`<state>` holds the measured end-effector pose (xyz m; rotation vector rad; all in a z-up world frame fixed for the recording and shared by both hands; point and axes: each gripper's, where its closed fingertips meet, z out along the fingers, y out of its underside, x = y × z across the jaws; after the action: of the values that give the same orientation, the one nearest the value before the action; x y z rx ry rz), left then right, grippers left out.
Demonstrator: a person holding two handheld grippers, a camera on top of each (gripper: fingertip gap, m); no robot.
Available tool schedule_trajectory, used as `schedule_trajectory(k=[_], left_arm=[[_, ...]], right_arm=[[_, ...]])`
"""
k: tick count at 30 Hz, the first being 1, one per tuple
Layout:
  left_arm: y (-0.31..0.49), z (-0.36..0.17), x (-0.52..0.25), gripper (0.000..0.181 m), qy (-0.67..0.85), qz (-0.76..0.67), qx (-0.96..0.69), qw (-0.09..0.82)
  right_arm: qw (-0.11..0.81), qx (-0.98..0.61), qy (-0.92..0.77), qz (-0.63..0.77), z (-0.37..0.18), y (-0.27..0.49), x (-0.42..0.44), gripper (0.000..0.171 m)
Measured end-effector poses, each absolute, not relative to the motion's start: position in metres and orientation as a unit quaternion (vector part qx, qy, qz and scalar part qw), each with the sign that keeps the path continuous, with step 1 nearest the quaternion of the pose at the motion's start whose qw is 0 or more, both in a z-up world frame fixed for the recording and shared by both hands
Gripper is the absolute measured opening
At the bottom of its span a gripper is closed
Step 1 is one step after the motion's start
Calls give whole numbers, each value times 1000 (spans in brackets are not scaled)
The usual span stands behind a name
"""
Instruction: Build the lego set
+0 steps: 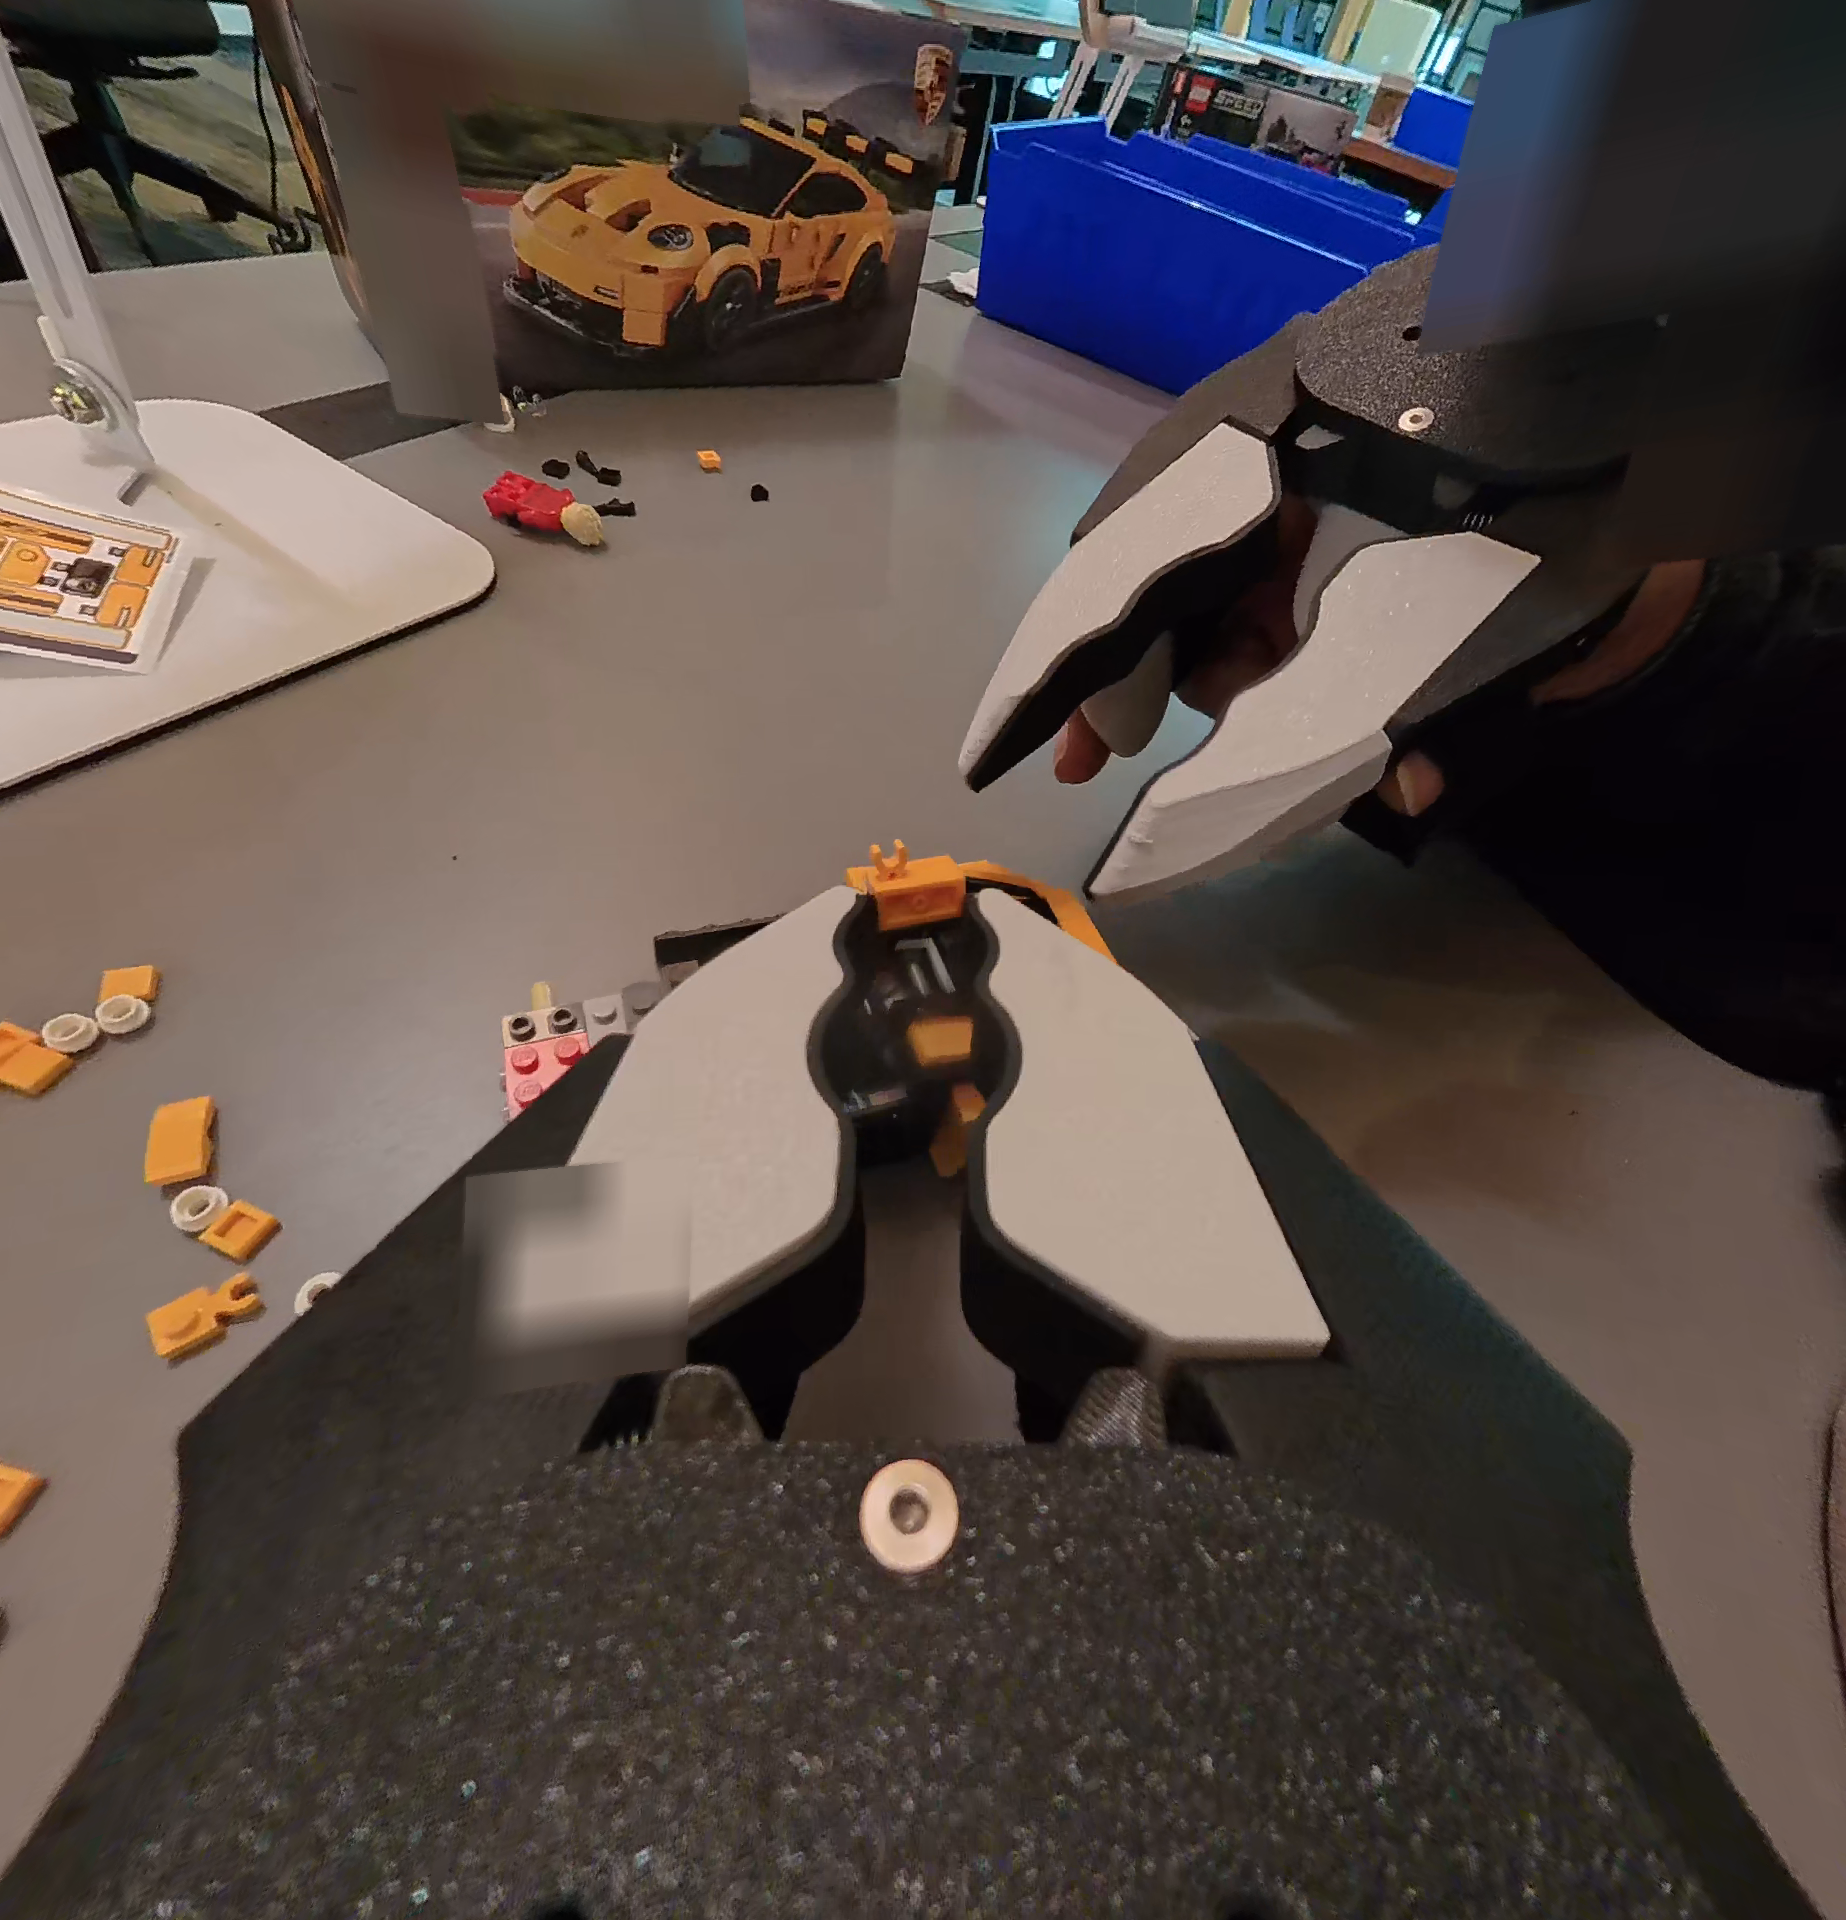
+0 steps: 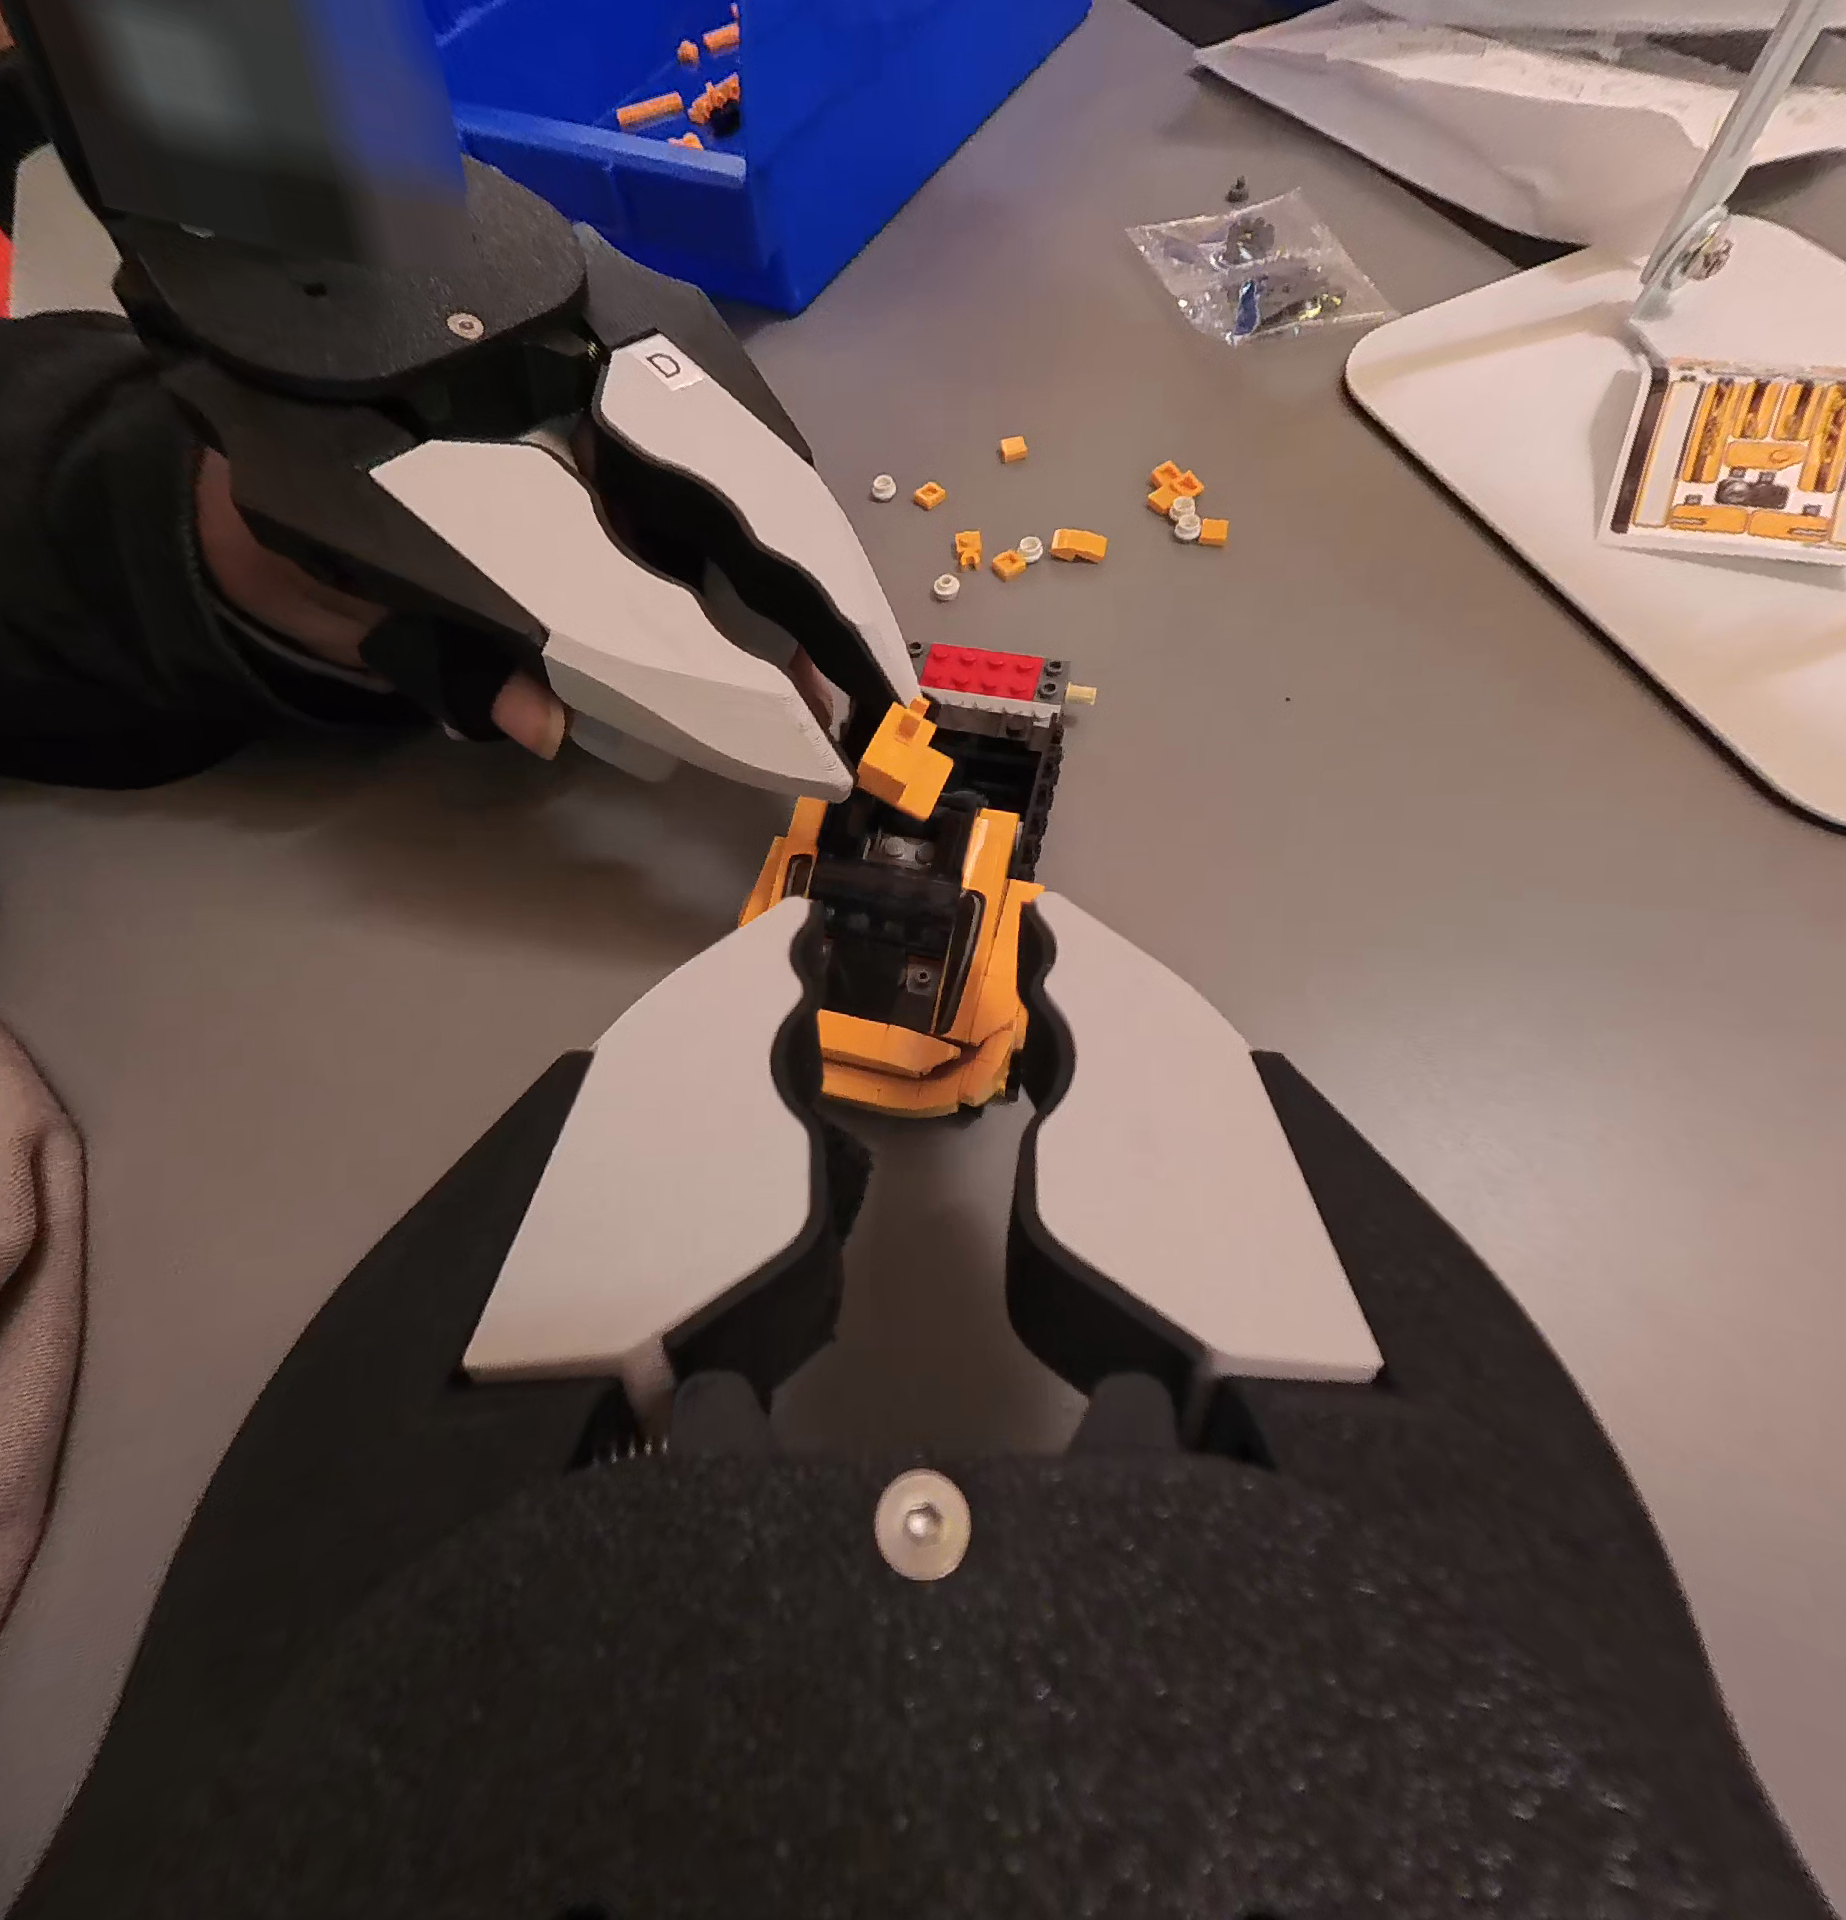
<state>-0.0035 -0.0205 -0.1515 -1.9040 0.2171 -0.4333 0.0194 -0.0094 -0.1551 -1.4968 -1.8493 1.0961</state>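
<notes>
A partly built orange and black Lego car point(image 2: 929, 1049) sits on the grey table, with red bricks at its far end point(image 2: 986, 670). My left gripper point(image 1: 911, 914) is shut on a small orange piece with a clip point(image 1: 917, 891). In the right wrist view my left gripper point(image 2: 883, 740) holds that piece point(image 2: 903, 774) just over the car's open middle. My right gripper point(image 2: 921, 912) is open, with a finger on each side of the car's front end. It also shows in the left wrist view point(image 1: 1038, 831), open. The left gripper hides most of the car there.
Loose orange pieces and small white round pieces point(image 2: 1075, 545) lie beyond the car and also show in the left wrist view point(image 1: 181, 1143). A white stand base point(image 2: 1521, 436) carries a sticker sheet point(image 2: 1750, 468). There is a blue bin point(image 2: 753, 135), a bag of parts point(image 2: 1251, 270), the set's box point(image 1: 690, 239) and a minifigure point(image 1: 540, 504). The minifigure point(image 1: 540, 504) is about 25 centimetres from both grippers' fingertips.
</notes>
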Motion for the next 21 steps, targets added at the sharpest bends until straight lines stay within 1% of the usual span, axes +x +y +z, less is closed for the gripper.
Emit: schedule_trajectory(k=[4, 11, 21], left_arm=[[-24, -146, 3, 15, 101, -207, -793, 564], [-28, -140, 10, 15, 107, -242, -778, 570], [-33, -140, 20, 16, 111, -295, -771, 553]], right_arm=[[288, -529, -685, 411, -147, -9, 17, 30], [340, -456, -713, 410, -137, -20, 17, 29], [386, -371, -748, 392, -132, -38, 22, 16]])
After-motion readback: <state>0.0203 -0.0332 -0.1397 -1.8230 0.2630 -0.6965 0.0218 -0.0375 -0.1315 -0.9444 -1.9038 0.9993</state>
